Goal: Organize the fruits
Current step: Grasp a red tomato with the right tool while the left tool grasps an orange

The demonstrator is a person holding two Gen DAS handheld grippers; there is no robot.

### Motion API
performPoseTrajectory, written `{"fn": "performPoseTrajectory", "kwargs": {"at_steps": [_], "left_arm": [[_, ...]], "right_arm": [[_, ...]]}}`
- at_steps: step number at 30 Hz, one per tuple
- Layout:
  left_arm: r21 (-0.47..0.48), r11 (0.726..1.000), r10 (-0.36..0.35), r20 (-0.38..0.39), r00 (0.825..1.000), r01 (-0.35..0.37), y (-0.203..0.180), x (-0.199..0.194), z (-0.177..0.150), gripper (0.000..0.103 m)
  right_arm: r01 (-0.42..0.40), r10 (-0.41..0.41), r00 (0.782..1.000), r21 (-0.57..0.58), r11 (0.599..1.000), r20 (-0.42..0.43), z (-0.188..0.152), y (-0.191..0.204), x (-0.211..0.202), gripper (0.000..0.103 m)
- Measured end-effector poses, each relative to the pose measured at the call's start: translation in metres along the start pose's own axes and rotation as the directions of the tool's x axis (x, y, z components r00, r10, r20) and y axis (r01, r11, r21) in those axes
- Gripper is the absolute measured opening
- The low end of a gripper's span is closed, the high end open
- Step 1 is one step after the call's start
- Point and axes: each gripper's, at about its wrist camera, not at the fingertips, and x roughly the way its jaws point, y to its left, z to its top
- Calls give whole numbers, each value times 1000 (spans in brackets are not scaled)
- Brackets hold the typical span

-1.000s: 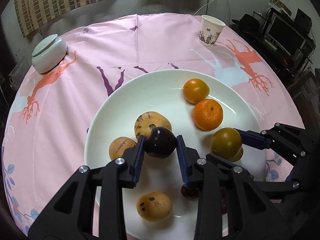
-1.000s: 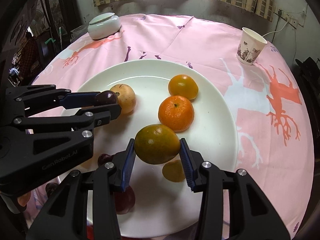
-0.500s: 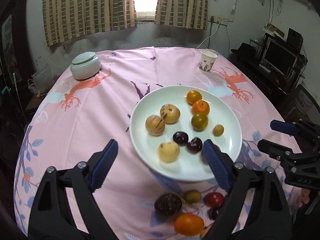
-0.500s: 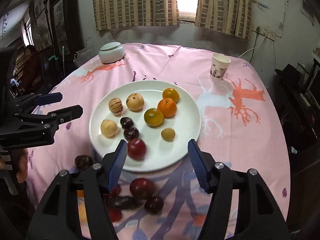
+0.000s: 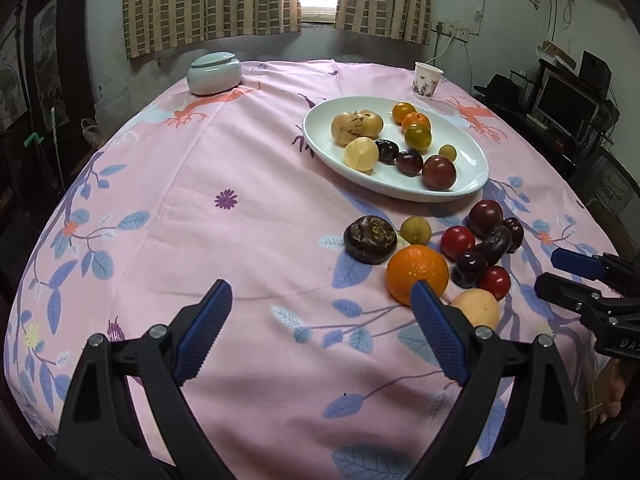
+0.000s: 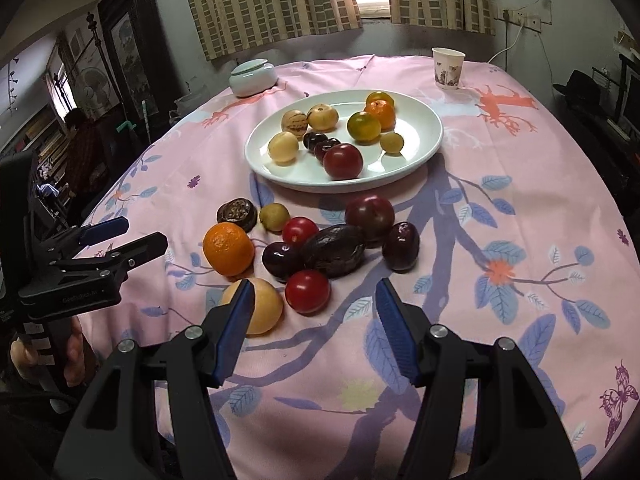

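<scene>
A white plate (image 5: 472, 148) (image 6: 424, 136) holds several fruits: pale round ones, small oranges, dark plums and a red tomato. In front of it on the pink cloth lies a loose pile: a big orange (image 5: 417, 274) (image 6: 228, 248), a dark wrinkled fruit (image 5: 370, 238), red tomatoes (image 6: 307, 292), dark plums and a pale peach-coloured fruit (image 6: 262, 306). My left gripper (image 5: 320, 332) is open and empty, above the cloth left of the pile. My right gripper (image 6: 314, 326) is open and empty just before the pile.
A pale lidded jar (image 5: 214, 73) (image 6: 253, 77) stands at the far left of the round table. A paper cup (image 5: 427, 80) (image 6: 448, 68) stands behind the plate. Dark furniture and screens stand to the right.
Both grippers let go of their fruits onto the plate, opened wide and pulled back and up towards the table's near edge. The loose pile came into view.
</scene>
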Motion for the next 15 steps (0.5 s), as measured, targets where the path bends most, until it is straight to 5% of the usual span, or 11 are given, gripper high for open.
{"fn": "performPoseTrajectory", "kwargs": {"at_steps": [2, 7, 11, 15], "left_arm": [[-8, 1000, 1, 2, 1000, -1, 5, -2, -3, 92], [-23, 1000, -1, 6, 1000, 1, 12, -7, -5, 92], [-15, 1000, -5, 5, 1000, 5, 11, -6, -6, 92], [-2, 1000, -11, -8, 1000, 11, 4, -1, -5, 92]], "right_arm": [[4, -5, 1000, -9, 1000, -24, -2, 2, 9, 51], [-19, 18, 997, -10, 1000, -69, -1, 4, 30, 48], [-23, 23, 996, -2, 1000, -89, 2, 2, 47, 33], [-28, 28, 995, 0, 1000, -94, 2, 1, 48, 33]]}}
